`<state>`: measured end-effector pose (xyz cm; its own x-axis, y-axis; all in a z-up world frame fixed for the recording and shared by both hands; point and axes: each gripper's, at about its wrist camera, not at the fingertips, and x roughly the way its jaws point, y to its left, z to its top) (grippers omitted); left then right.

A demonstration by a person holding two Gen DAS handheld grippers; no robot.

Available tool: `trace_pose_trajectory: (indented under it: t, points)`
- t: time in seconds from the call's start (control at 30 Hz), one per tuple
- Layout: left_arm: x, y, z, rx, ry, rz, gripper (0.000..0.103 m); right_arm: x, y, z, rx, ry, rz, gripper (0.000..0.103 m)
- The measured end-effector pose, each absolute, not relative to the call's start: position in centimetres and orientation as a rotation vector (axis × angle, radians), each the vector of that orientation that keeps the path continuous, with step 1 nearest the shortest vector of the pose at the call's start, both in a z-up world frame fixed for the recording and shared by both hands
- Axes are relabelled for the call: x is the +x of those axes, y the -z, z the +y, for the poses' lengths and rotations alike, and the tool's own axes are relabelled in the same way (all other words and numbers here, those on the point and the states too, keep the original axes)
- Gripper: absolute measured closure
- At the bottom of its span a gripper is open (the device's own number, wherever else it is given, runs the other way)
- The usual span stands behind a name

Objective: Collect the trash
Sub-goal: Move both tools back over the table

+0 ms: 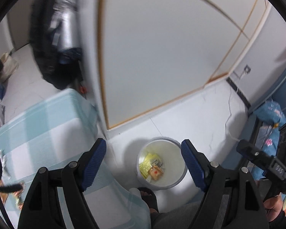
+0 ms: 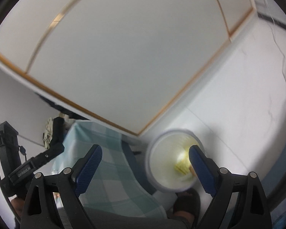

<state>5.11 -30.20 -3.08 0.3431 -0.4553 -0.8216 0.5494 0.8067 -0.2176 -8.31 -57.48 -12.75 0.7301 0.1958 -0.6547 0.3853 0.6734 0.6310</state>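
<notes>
Below, white bin (image 1: pixel 162 164) with yellow wrappers (image 1: pixel 150 165) inside; both jaws open, empty.

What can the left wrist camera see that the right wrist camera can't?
Only the left wrist view shows the blue flowered bedding and the dark bag by the wall, plus a sharp look at the yellow wrapper. Only the right wrist view shows a pale cloth hanging at left. Both show the white bin, the checked tablecloth and a sandalled foot.
</notes>
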Motion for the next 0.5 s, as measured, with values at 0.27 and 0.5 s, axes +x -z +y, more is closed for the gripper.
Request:
trace_pose_trajectory:
  t: [0.27,0.5]
  points:
    - [4.8,-0.6,-22.2,-0.004,0.553,0.899,0.025,-9.0,3.6,-51.8,0.708,-0.017,0.561,0.006]
    - [4.3,-3.4,-15.2,-0.085,0.448,0.782,0.025,-8.1,-1.5,-43.7,0.525,-0.137,0.451,0.005]
